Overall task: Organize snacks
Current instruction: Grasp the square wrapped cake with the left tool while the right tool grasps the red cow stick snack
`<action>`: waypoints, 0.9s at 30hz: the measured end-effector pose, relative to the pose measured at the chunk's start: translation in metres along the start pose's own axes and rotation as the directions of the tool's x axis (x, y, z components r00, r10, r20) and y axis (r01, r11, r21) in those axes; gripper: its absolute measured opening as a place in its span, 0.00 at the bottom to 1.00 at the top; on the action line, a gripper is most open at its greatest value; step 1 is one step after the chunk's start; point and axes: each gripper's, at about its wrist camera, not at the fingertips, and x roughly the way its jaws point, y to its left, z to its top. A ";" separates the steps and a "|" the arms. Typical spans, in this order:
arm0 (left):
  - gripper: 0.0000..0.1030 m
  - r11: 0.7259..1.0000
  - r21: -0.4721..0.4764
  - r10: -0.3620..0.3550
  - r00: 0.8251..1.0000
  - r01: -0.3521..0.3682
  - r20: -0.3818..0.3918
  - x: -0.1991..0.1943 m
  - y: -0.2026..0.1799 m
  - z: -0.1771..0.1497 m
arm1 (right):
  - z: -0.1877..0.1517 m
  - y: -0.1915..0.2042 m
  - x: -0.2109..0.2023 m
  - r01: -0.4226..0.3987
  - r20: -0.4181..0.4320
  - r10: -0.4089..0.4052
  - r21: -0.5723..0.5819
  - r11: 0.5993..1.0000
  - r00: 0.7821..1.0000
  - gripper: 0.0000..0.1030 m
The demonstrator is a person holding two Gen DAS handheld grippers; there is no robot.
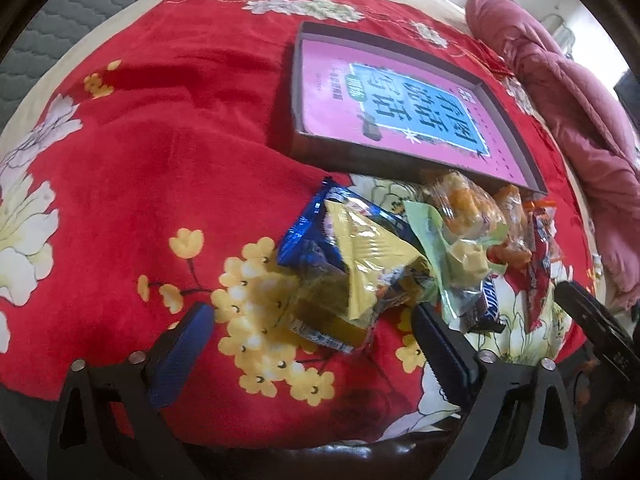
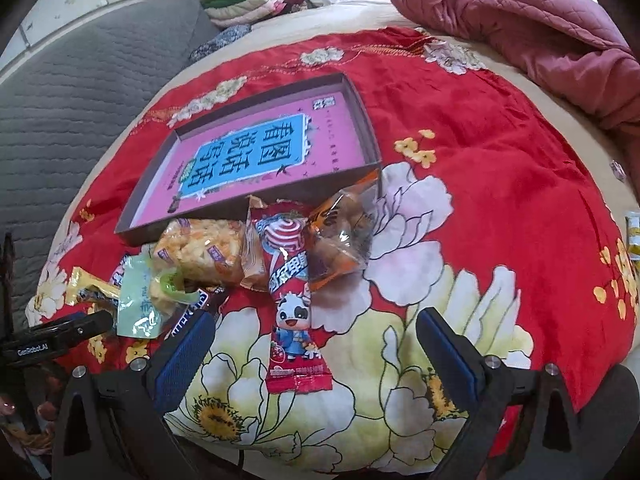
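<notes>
Sitting empty at upper centre of the frame, the shallow box (image 2: 360, 120) is holding no snacks yet; the snack pile (image 2: 256, 256) is lying on the bed just below it. Left gripper (image 1: 316, 336) and right gripper (image 2: 316, 340) are both spreading released fingers, gripping nothing.

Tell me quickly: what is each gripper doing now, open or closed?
Left gripper: open, holding nothing, over the yellow snack packet.
Right gripper: open, holding nothing, around the red lollipop packet.

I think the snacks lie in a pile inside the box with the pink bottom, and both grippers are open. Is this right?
Not quite. The right wrist view shows the snacks piled on the red blanket beside the box, which holds none. The left gripper and right gripper are open.
</notes>
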 end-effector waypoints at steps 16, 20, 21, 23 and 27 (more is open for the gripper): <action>0.86 0.997 0.047 -0.067 0.998 0.068 -0.021 0.006 -0.003 -0.001 | 0.003 0.018 0.029 -0.027 -0.055 0.022 -0.097 0.995 0.998 0.44; 0.64 0.996 0.050 -0.073 0.997 0.075 -0.038 0.011 0.002 0.000 | 0.002 0.018 0.031 -0.041 -0.057 0.035 -0.099 0.994 0.998 0.37; 0.63 0.996 0.051 -0.073 0.997 0.075 -0.039 0.011 0.002 -0.001 | 0.002 0.019 0.031 -0.041 -0.056 0.036 -0.101 0.994 0.998 0.36; 0.56 0.995 0.062 -0.074 0.997 0.076 -0.039 0.010 0.001 -0.001 | 0.002 0.019 0.030 -0.045 -0.056 0.039 -0.103 0.994 0.998 0.34; 0.48 0.994 0.071 -0.082 0.996 0.085 -0.046 0.006 0.002 -0.001 | 0.002 0.018 0.028 -0.062 -0.051 0.057 -0.102 0.993 0.997 0.26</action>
